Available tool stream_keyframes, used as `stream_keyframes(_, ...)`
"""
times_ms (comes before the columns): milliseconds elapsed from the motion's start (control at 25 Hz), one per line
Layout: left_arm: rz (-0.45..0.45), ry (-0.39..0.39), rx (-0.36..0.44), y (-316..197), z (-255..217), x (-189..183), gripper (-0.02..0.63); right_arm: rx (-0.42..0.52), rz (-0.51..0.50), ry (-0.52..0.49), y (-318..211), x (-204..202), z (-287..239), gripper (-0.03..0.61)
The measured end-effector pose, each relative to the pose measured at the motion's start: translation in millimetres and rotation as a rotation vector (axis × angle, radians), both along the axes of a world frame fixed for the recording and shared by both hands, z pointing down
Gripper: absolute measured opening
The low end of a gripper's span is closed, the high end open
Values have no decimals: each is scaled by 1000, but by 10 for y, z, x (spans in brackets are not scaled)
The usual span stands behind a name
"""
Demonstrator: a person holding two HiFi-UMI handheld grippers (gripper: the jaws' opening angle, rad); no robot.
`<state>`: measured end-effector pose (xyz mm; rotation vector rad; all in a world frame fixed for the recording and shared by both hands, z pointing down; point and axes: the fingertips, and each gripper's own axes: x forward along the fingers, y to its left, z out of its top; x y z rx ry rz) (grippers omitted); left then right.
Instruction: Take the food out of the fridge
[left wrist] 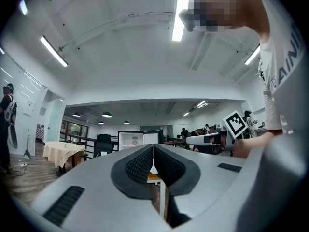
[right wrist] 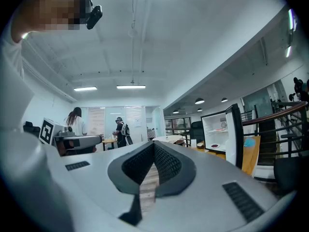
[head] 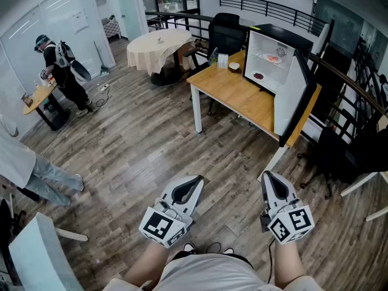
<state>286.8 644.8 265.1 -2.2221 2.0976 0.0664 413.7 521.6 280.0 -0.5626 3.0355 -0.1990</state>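
Head view: fridge (head: 267, 48) at table (head: 230, 93) edge, bare floor (head: 151, 144) before it.

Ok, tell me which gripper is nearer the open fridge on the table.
Right. The right gripper is held low, almost straight below the fridge in the head view. The left gripper is farther off to the left. Both are well short of it, shut and empty.
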Motion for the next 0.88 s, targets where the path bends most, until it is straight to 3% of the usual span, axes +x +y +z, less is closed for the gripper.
stream_keyframes(880,15,49,5,111,-1,-228,9,-34,-23,-26,127,-207,-10,18)
